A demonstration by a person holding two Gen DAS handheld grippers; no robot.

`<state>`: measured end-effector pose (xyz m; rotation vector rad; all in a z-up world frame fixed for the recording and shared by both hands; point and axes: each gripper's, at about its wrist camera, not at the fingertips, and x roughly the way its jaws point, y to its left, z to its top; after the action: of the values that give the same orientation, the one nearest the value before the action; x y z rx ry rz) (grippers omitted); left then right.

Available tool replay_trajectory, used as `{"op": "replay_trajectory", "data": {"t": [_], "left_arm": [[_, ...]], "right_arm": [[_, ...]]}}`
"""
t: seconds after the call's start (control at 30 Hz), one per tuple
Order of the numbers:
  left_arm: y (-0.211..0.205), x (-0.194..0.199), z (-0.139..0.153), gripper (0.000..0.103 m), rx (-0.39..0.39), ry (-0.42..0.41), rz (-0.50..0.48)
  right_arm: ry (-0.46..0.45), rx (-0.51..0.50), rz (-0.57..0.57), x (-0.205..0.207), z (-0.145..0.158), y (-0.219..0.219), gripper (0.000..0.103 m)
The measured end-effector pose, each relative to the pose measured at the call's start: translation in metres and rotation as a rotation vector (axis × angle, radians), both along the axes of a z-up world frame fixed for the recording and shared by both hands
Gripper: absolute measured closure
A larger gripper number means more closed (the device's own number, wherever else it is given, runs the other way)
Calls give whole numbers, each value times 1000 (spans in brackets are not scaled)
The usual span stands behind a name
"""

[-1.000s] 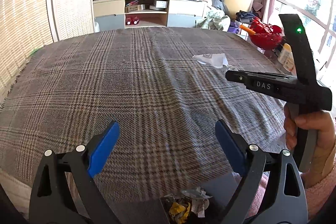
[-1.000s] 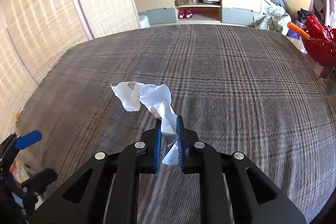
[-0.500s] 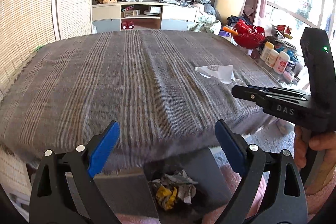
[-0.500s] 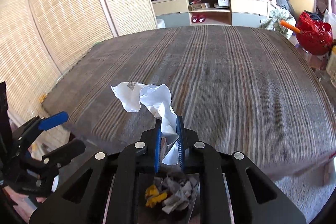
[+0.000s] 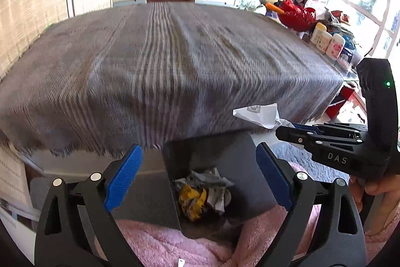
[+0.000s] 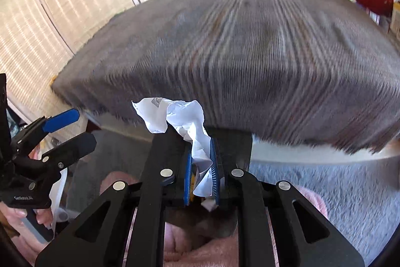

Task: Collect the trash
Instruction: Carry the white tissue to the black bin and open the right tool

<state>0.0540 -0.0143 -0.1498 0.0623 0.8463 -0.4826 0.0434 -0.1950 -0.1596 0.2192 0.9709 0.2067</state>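
White paper point(image 6: 172, 116) clamped in R gripper point(image 6: 201, 177), now over bin point(image 5: 215, 152).

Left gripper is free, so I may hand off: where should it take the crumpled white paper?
Grip the loose flared end of the crumpled white paper, which sticks out beyond the right gripper; that gripper is shut on the narrow twisted tail. Bring the open left gripper in from the paper's far, free side, closing across the bunched folds.
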Motion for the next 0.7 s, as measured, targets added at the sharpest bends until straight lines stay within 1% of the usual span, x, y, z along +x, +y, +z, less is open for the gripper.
{"op": "replay_trajectory", "data": {"t": [0.17, 0.33, 0.37, 0.5, 0.53, 0.57, 0.6, 0.63, 0.67, 0.7], "left_arm": [[-4, -3, -21, 16, 16, 42, -1], [-4, -1, -43, 16, 23, 89, 7], [-4, 0, -47, 16, 22, 98, 10], [-1, 5, -55, 15, 29, 122, 28], [1, 6, -56, 15, 30, 125, 35], [2, 7, -56, 15, 31, 126, 43], [5, 8, -55, 13, 31, 125, 51], [7, 9, -54, 13, 31, 123, 57], [8, 9, -54, 12, 31, 121, 62], [11, 10, -52, 12, 29, 118, 70]], "right_arm": [[28, -2, -11, -2, -21, 0, 88], [80, -1, -16, -4, -46, 0, 87], [87, -1, -18, -3, -50, 0, 85], [127, -11, -23, 5, -62, 1, 85], [136, -22, -29, 6, -65, 2, 81], [140, -33, -32, 8, -67, 1, 58], [139, -41, -35, 8, -67, 1, 42], [126, -57, -42, 8, -68, 2, 18], [115, -78, -42, 7, -68, 3, 16], [112, -116, -32, 7, -68, 5, 17]]}}
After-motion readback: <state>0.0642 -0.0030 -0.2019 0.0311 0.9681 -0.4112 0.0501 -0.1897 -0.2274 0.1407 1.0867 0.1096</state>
